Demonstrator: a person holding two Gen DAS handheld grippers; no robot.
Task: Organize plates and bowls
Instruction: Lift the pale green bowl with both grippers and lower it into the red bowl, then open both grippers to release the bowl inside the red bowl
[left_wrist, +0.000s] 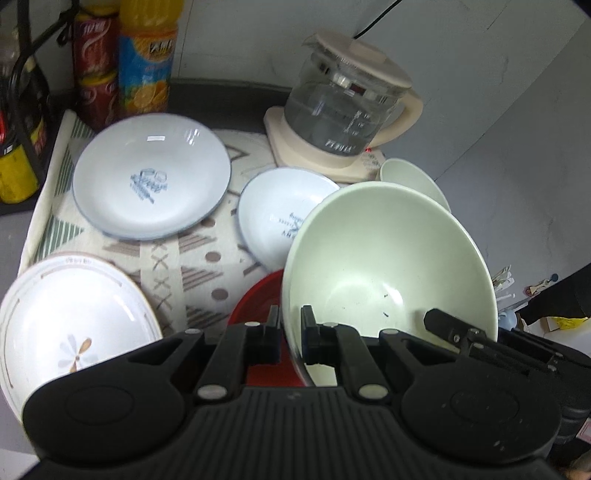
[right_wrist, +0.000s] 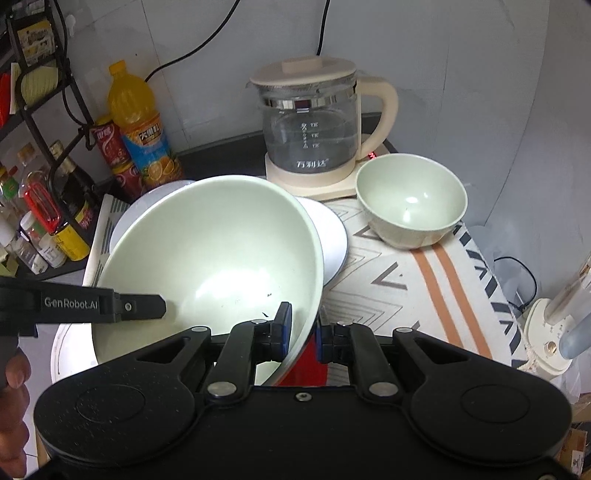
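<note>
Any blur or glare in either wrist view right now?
Left wrist: the plates and kettle look smeared; glare streaks the big plate's rim. Right wrist: sharper; a bright patch sits in the large bowl, a small highlight in the small bowl.

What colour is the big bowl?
Pale green big bowl, clearest in the right wrist view.

Large bowl (left_wrist: 388, 266): raised above the cloth, its rim pinched on one side by the left gripper (left_wrist: 290, 325) and on the opposite side by the right gripper (right_wrist: 303, 325).
Small bowl (right_wrist: 412, 201): on the cloth (right_wrist: 406, 288), just in front of the kettle's base, to the right.
Kettle (right_wrist: 314, 125): at the back, against the wall.
Two plates (left_wrist: 151, 177) (left_wrist: 280, 214): side by side on the cloth, behind the large bowl.
Flower plate (left_wrist: 70, 325): nearest on the left.
Bottles (left_wrist: 146, 59): back left corner.
</note>
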